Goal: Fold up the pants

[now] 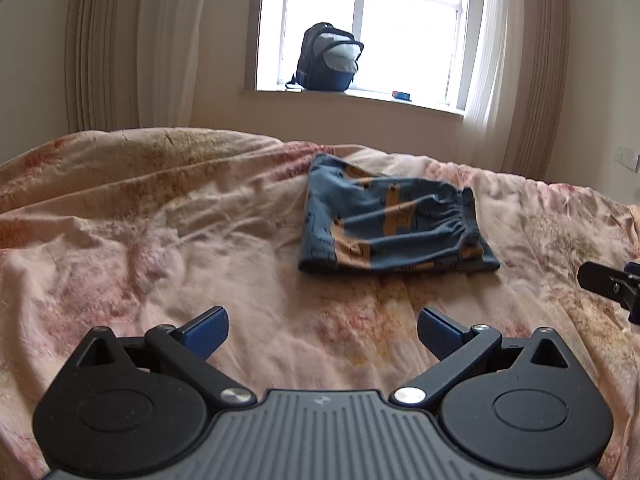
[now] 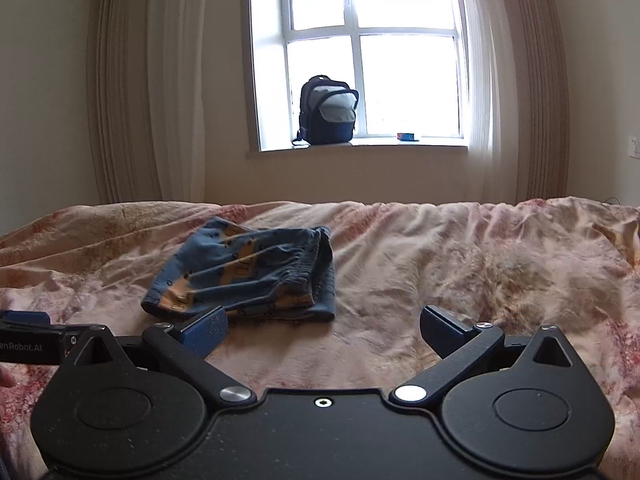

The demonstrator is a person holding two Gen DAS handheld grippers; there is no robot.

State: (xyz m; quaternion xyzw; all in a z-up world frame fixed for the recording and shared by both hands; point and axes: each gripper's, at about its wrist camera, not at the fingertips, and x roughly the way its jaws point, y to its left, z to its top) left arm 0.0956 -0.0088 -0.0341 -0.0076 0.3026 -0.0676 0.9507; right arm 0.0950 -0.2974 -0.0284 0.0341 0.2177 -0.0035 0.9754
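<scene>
Both tools hang over the bed with their fingers spread wide and nothing between them. From the left wrist camera, the left tool (image 1: 322,334) fills the lower part of the view; its blue pads (image 1: 208,334) hover above the bedspread (image 1: 120,248), a crumpled pink-and-cream floral cover. Ahead and a little to the right lie the pants (image 1: 390,226), folded into a compact blue bundle with tan patches, the gathered waistband turned toward the right. They rest flat on the bedspread, apart from either tool. At the far right edge a dark piece of the right tool (image 1: 612,286) pokes in, cut off by the frame, so its fingers cannot be seen from here.

From the right wrist camera, a black bar of the left tool (image 2: 34,342) enters at the far left, with part of a printed label showing; the rest is out of frame. Just below it a sliver of the person's hand (image 2: 6,378) is barely visible at the edge. The pants (image 2: 248,272) lie ahead and left of the right tool (image 2: 324,334), whose left pad overlaps the bundle's near edge in the picture; whether it touches the cloth cannot be told. Beyond the bed, a backpack (image 2: 328,112) stands on the windowsill (image 2: 360,146), backlit and dark. A small blue object further right on the sill is too small to identify.
</scene>
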